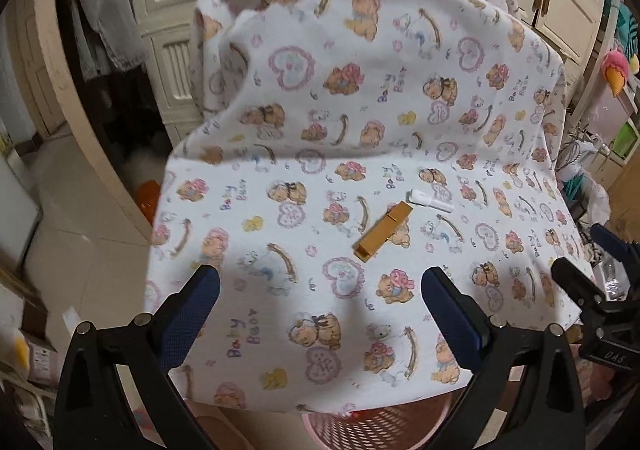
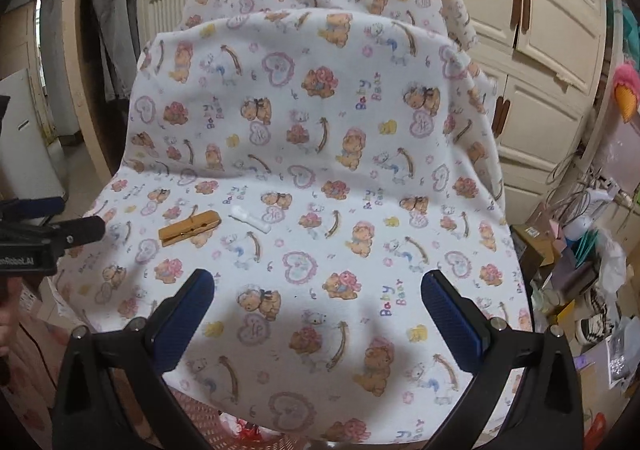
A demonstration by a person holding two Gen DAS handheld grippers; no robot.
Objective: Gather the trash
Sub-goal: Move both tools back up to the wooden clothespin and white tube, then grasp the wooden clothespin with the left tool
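Both views are evenly lit by soft indoor light, bright on the white bear-printed cloth (image 1: 320,178) and dimmer towards the edges. Grey, soft-edged shadows of the grippers fall on the cloth in front of the blue-padded fingers (image 1: 192,314), suggesting light from above and behind the cameras. There is no glare. The small tan wooden clothespin (image 1: 382,231) casts only a thin shadow. Fisheye distortion bows the cream panelled cabinet doors (image 2: 552,62) and blackens the corners. The print looks slightly soft throughout, and the cluttered margins are blurrier.
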